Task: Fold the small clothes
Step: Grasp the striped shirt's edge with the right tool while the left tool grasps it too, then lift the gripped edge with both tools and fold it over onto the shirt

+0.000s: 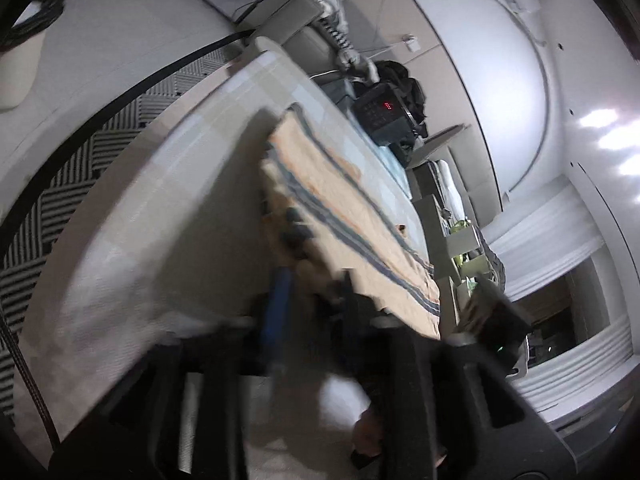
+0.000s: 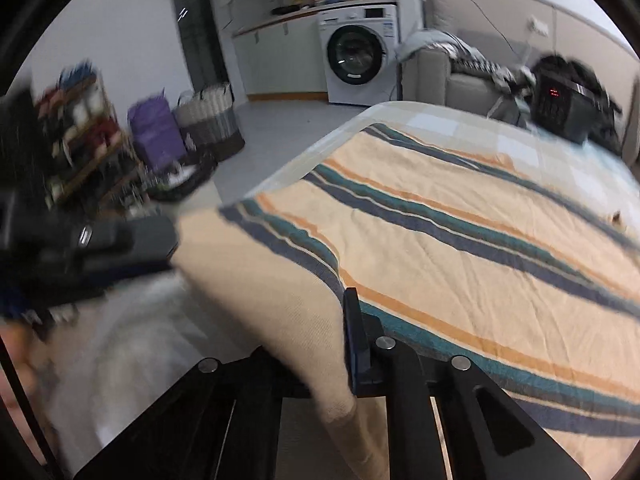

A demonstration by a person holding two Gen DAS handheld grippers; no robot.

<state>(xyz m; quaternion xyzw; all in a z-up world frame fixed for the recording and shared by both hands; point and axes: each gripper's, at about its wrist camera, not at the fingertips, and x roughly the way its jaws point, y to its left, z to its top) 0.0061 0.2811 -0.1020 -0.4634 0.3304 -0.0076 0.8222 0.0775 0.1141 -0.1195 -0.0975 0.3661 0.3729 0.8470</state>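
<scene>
Right wrist view shows your right gripper (image 2: 340, 340) pinched tight on the near edge of the striped garment (image 2: 460, 240), a soft peach knit spread over the checked tablecloth (image 2: 440, 120). Your left gripper (image 2: 152, 240) is blurred; its grip is unclear.

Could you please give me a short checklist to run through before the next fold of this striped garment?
1. Right claw shut on the striped garment's near edge: ok.
2. Left claw gripping the garment: cannot tell, too blurred.
3. Garment spread flat across the table: ok, only light wrinkles.
4. Near edge flat: not ok, it is lifted and curling over.
5. Black appliance clear of the garment: ok, it sits at the far corner.
</scene>
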